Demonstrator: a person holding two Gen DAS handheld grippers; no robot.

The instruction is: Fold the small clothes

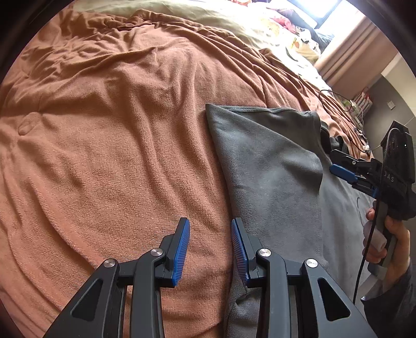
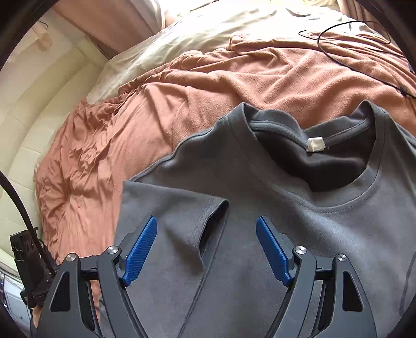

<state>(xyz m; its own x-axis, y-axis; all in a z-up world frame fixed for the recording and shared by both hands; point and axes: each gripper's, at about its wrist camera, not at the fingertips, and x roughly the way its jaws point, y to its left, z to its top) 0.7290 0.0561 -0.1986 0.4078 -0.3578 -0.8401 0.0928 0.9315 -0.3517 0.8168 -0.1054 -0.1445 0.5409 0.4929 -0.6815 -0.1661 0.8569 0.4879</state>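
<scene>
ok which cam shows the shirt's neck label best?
Right wrist. The white label sits in plain sight inside the collar of the grey T-shirt, facing the lens. The left wrist view sees only the shirt's folded side; collar and label are out of sight there.

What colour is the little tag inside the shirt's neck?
White tag, clearest in the right wrist view.

A rumpled orange-brown fleece blanket [image 1: 117, 130] is spread across most of the bed. At its far edge, a pale cream sheet [image 2: 208, 33] is seen. A thin black cable [image 2: 364, 33] is looped over the blanket at the far right. Printed bedding [image 1: 293, 36] with yellow and dark marks is piled far right near a bright window [image 1: 319, 7]. A pinkish curtain [image 1: 348, 49] is hung beside it. A cream padded headboard [image 2: 39, 117] is seen at left.
</scene>
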